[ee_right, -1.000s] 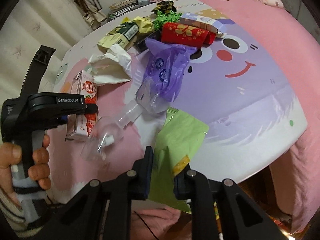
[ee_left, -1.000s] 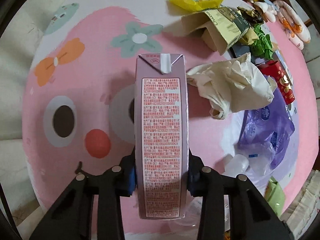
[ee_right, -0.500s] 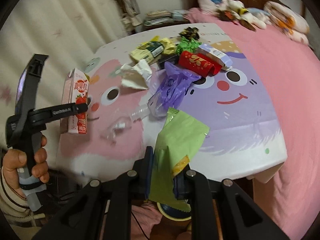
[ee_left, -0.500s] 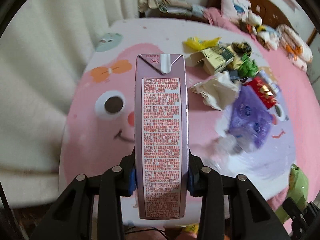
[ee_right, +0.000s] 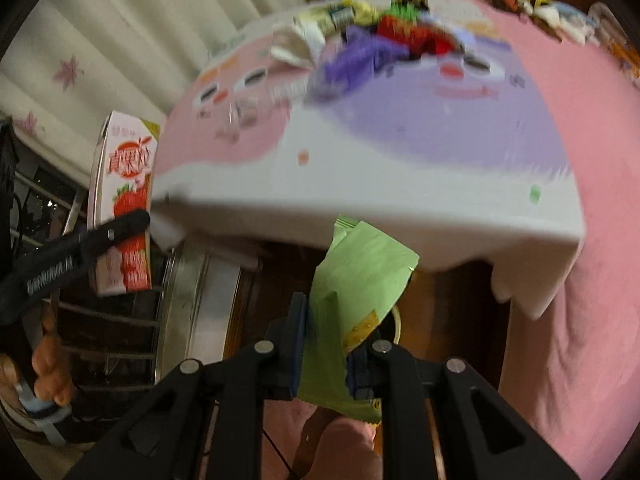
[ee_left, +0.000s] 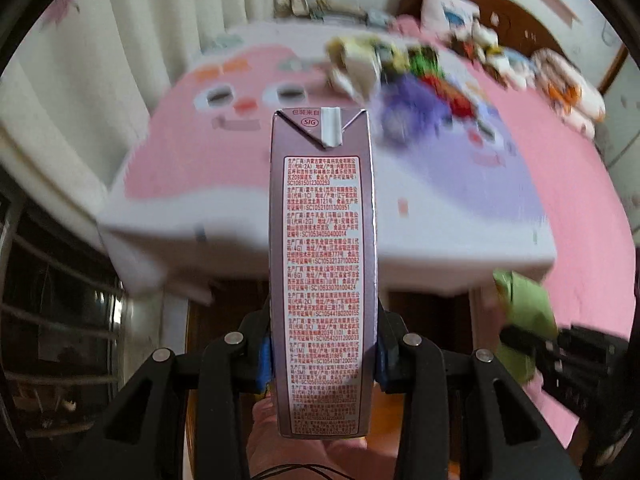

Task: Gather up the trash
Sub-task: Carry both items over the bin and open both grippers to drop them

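Note:
My left gripper [ee_left: 322, 354] is shut on a tall pink strawberry milk carton [ee_left: 322, 264], held upright in front of the table's near edge. The same carton [ee_right: 124, 208] shows at the left of the right wrist view, clamped by the left gripper [ee_right: 120, 228] in a hand. My right gripper [ee_right: 325, 354] is shut on a green snack bag [ee_right: 352, 280], which hangs below the table's front edge. That green bag [ee_left: 524, 320] also appears at the lower right of the left wrist view. A blurred pile of trash [ee_right: 376, 44] lies at the far side of the table [ee_right: 400, 200].
The table wears a pink and purple cartoon cloth [ee_left: 224, 160]. A pink bed [ee_left: 580, 208] runs along the right, with soft toys [ee_left: 560, 76] at its head. White curtains [ee_right: 120, 20] hang behind. A metal rack [ee_right: 120, 320] and a round bin rim [ee_right: 396, 320] sit below the table.
Both grippers have pulled back from over the table to in front of and below its near edge, carrying the carton and the green bag. The view is now motion-blurred.

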`<state>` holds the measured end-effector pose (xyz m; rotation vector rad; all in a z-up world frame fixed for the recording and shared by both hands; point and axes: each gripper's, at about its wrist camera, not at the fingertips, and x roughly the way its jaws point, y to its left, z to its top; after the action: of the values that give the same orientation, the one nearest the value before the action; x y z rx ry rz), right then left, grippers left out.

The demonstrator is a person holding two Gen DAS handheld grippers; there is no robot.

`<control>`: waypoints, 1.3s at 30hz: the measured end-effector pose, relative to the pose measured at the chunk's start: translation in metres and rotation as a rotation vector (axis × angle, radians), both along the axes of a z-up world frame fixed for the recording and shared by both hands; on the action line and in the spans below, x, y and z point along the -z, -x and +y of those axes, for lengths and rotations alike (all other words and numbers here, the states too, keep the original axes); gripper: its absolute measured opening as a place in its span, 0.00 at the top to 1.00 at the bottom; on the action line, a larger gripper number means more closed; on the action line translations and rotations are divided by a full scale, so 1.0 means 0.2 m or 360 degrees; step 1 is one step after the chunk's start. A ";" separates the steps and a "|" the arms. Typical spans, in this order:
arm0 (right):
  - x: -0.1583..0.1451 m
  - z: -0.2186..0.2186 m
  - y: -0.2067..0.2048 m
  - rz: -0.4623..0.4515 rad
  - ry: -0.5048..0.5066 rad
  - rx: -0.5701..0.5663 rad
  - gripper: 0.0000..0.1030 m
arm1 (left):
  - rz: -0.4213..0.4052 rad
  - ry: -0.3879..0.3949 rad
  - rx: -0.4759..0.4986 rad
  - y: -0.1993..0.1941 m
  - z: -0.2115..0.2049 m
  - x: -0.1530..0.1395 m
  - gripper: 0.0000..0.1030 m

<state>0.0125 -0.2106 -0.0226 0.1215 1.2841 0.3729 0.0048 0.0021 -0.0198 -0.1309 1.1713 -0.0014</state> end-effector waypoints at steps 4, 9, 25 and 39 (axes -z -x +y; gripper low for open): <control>0.19 0.02 0.09 0.0105 0.0001 -0.0040 0.85 | 0.0149 -0.0005 0.0011 0.10 -0.06 0.18 0.65; 0.56 0.05 0.18 0.0325 -0.0030 -0.0001 0.85 | 0.0307 -0.0046 0.0088 0.14 -0.13 0.49 0.64; 1.61 0.14 0.10 0.0428 0.0052 0.0181 0.81 | 0.0480 -0.0098 0.0316 0.10 -0.34 1.52 0.63; 1.88 0.11 0.13 0.0449 0.0077 0.0253 0.45 | 0.0412 -0.0099 0.0373 0.01 -0.38 1.70 0.29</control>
<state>-0.0133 -0.1891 -0.3984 0.2403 1.5495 0.1920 0.0037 -0.0745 -0.3608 0.0640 1.4382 -0.1588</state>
